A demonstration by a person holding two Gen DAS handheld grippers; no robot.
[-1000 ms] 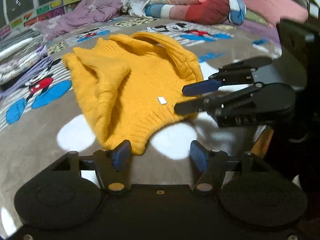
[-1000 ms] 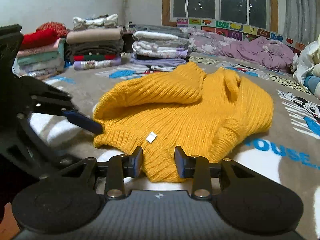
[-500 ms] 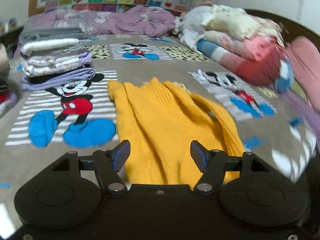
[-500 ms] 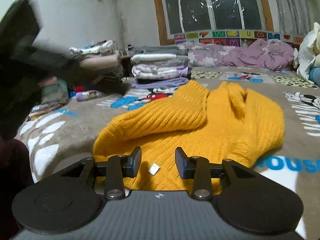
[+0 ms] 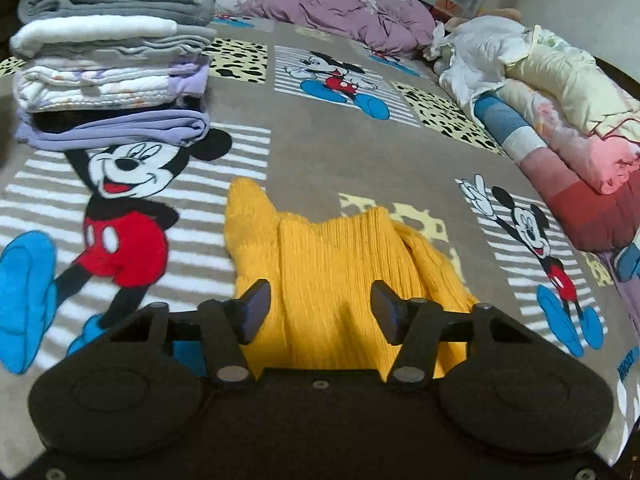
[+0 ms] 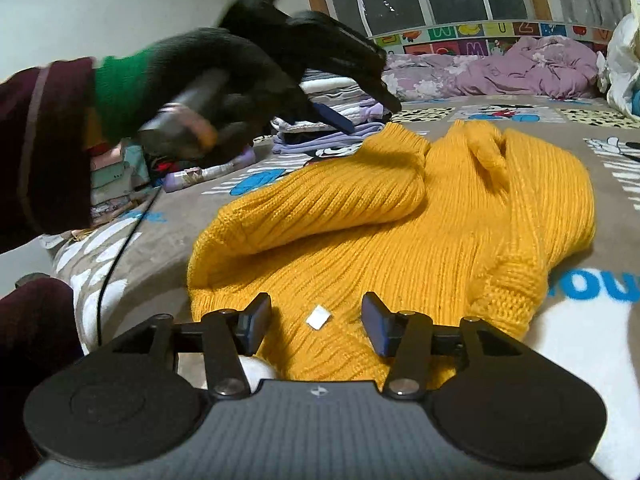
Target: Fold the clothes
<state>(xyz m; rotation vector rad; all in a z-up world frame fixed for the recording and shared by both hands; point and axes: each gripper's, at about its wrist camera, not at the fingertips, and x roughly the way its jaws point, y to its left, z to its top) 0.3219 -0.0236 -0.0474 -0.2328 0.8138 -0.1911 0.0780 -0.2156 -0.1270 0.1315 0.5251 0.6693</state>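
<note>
Left wrist: left gripper (image 5: 318, 312) fingers spread, just closing somewhat, nothing pinched, above yellow sweater (image 5: 344, 272) lying on cartoon blanket (image 5: 320, 152). Right wrist: right gripper (image 6: 316, 322) fingers spread, just opening, over the sweater's hem beside white tag (image 6: 318, 316); gloved hand (image 6: 224, 80) upper left.

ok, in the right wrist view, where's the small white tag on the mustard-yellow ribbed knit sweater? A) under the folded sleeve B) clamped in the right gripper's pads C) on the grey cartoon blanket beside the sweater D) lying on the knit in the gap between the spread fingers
D: the small white tag lies on the mustard-yellow ribbed knit sweater, in the gap of the right gripper, whose jaws have just been opening and touch nothing.
</note>
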